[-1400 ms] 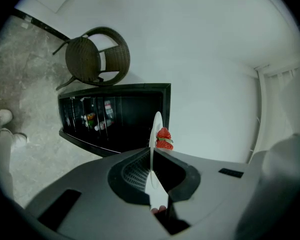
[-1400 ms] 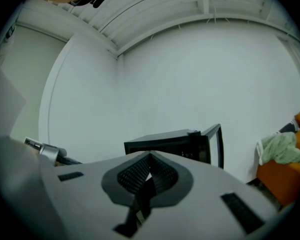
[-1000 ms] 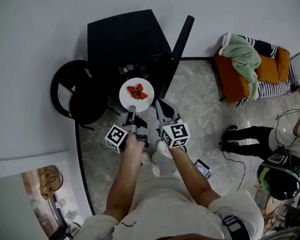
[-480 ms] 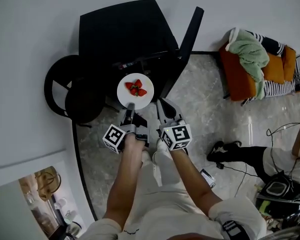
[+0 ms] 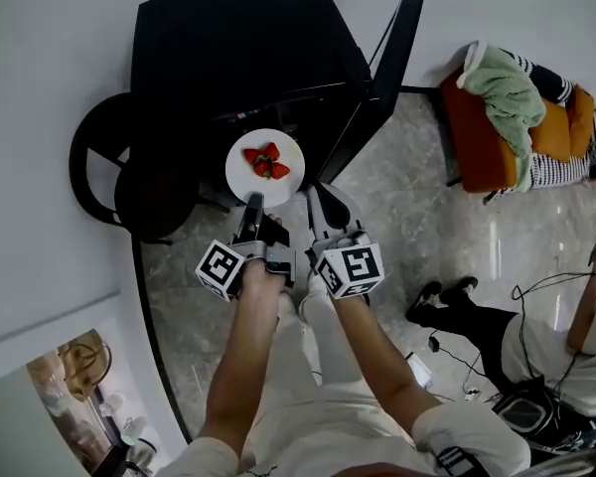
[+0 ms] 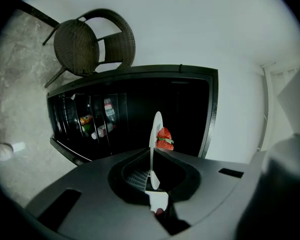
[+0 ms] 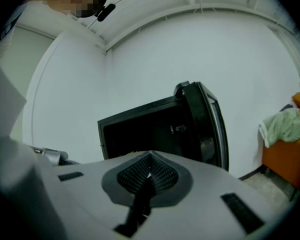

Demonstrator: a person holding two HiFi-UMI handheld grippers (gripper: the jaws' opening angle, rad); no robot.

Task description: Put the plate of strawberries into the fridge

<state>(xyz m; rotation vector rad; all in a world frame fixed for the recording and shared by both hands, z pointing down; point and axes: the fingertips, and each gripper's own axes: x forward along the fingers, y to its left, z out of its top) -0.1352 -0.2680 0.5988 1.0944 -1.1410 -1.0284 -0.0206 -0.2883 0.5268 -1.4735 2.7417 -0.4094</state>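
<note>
Head view steeply down, tool views level, sharing fridge (image 5: 238,48)

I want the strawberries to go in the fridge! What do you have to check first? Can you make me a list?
1. Fridge door open: ok, it is swung wide.
2. Left gripper shut on the plate: ok, it pinches the near rim.
3. Strawberries on the plate: ok, piled near the middle, none rolled off.
4. Free spot inside the fridge: cannot tell, the inside is too dark.
5. Right gripper out of the way: ok, shut and empty beside the left one.
6. Plate inside the fridge: not ok, it is out in front of the opening.
</note>
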